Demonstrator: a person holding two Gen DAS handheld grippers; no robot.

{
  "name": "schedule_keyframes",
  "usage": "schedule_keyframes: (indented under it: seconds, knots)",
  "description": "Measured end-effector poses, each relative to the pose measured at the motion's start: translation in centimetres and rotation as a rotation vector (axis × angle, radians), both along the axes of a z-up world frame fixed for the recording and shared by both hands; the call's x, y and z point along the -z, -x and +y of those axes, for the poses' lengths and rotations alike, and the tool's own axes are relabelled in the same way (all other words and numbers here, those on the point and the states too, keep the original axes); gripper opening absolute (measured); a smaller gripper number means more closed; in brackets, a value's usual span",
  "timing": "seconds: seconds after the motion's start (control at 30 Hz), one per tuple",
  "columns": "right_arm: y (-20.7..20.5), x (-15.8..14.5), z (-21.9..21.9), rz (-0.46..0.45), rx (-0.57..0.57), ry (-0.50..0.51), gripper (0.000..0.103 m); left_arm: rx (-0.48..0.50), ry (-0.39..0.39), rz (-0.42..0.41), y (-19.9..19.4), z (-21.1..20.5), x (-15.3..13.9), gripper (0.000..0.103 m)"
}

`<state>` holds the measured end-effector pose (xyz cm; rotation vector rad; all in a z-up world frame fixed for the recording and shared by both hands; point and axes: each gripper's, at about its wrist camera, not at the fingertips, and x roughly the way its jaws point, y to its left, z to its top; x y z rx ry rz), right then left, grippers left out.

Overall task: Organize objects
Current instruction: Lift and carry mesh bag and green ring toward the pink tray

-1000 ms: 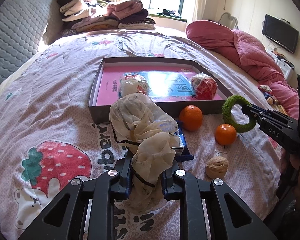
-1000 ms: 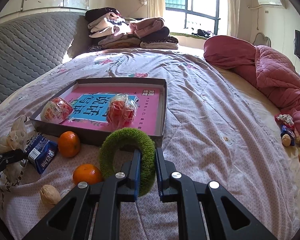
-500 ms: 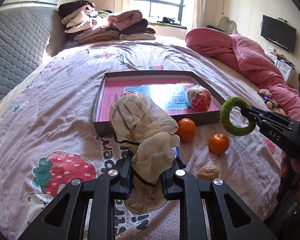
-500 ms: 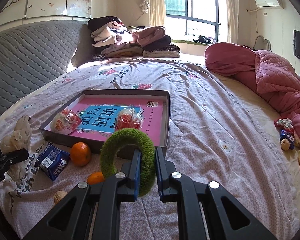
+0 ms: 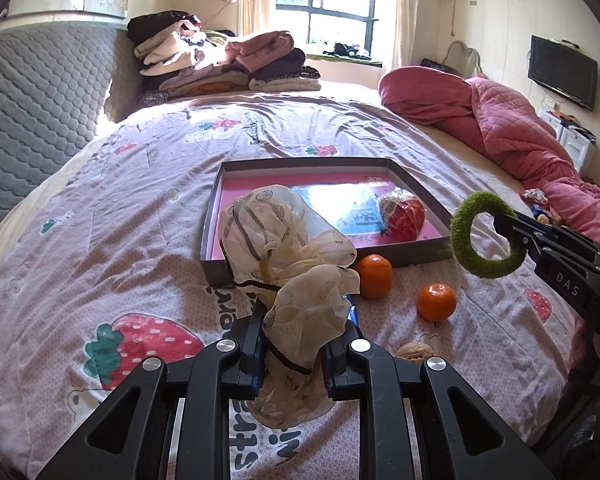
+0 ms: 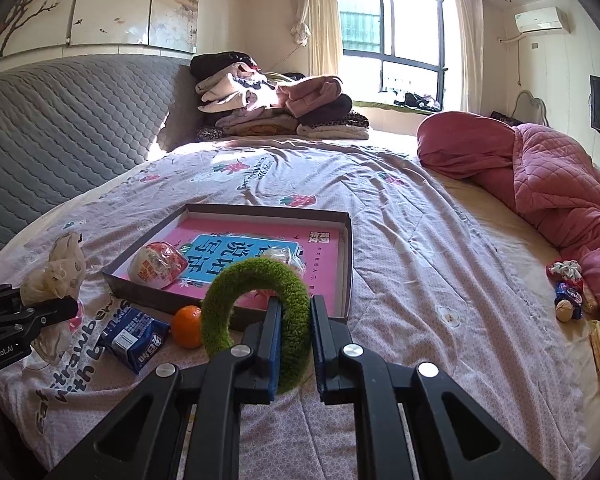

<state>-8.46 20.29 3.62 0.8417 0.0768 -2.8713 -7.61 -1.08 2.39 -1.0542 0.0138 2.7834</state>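
Observation:
My left gripper (image 5: 296,344) is shut on a crumpled beige gauze scarf (image 5: 288,256), held above the bed in front of a shallow grey box (image 5: 216,216) with a pink book inside. The right gripper (image 6: 294,332) is shut on a fuzzy green ring (image 6: 256,280), also lifted, near the box's front right corner (image 6: 346,312). From the left wrist the ring (image 5: 486,268) hangs at the right gripper's tips (image 5: 500,226). Two wrapped snacks (image 6: 158,266) (image 5: 402,214) lie in the box. Two oranges (image 5: 374,276) (image 5: 436,302), a walnut (image 5: 414,350) and a blue packet (image 6: 134,336) rest on the quilt.
A pile of folded clothes (image 6: 276,100) sits at the far end of the bed, beside a grey padded headboard (image 6: 60,120). A pink duvet (image 6: 540,168) is bunched along the right side, with small snacks (image 6: 568,292) by it. A television (image 5: 562,70) hangs on the right wall.
Both grippers have risen with their loads, and the views tilt up, so the box and fruit sit lower in frame. The blue packet is now almost hidden behind the scarf in the left wrist view.

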Motion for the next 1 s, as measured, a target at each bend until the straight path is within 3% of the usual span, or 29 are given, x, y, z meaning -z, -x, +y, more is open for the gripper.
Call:
schedule_keyframes:
  seconds: [0.57, 1.0]
  knots:
    - [-0.8, -1.7, -1.0, 0.065, -0.019, 0.009, 0.014, 0.001, 0.002, 0.016, 0.9, 0.2, -0.9, 0.022]
    - [1.5, -3.4, -1.7, 0.107, -0.024, -0.022, 0.014, -0.010, 0.001, 0.067, 4.2, -0.7, -3.1, 0.022]
